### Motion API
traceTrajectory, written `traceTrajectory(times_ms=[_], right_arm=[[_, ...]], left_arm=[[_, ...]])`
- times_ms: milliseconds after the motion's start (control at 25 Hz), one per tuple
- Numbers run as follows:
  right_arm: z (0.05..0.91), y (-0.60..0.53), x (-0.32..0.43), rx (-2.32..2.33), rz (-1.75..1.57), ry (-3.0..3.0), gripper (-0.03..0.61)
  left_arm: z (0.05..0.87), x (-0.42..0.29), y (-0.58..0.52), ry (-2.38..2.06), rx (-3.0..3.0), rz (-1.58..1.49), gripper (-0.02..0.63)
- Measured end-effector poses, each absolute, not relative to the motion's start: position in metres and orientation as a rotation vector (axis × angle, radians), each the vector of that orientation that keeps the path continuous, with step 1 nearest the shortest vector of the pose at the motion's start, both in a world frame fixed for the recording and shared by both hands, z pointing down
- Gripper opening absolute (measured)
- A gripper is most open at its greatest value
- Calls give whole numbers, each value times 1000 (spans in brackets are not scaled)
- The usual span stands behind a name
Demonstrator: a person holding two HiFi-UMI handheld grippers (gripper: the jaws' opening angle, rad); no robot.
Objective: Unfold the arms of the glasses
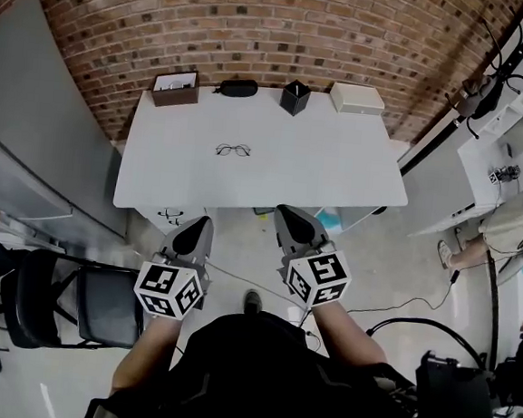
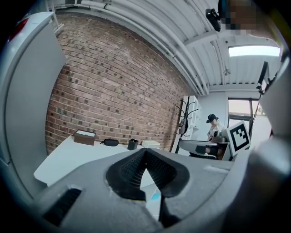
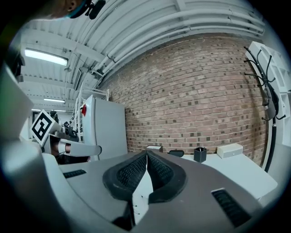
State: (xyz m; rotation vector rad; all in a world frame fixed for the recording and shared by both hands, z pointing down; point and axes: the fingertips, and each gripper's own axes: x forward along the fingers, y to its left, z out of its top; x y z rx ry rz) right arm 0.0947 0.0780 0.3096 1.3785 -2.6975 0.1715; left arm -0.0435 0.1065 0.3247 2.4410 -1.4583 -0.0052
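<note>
Presently both sets of fingers are closed and empty; glasses (image 1: pixel 233 149) lie crosswise mid-worktop (image 1: pixel 338 165), well ahead; left gripper (image 1: pixel 193 237) looks marginally nearer than right gripper (image 1: pixel 296 227).

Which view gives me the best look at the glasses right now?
The head view: the glasses lie in plain sight near the middle of the white table, their frame outlined from above. The left gripper view and the right gripper view both show the table, but the glasses cannot be made out in either.
</note>
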Motion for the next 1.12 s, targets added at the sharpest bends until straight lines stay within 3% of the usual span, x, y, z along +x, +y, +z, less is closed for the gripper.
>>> traceTrajectory(times_ms=[520, 1120], right_arm=[[316, 12, 139, 1315, 233, -2732, 9], [337, -55, 116, 1307, 239, -2686, 9]], left_arm=[[338, -13, 45, -1506, 2365, 122, 9], [361, -35, -26, -1451, 2358, 109, 9]])
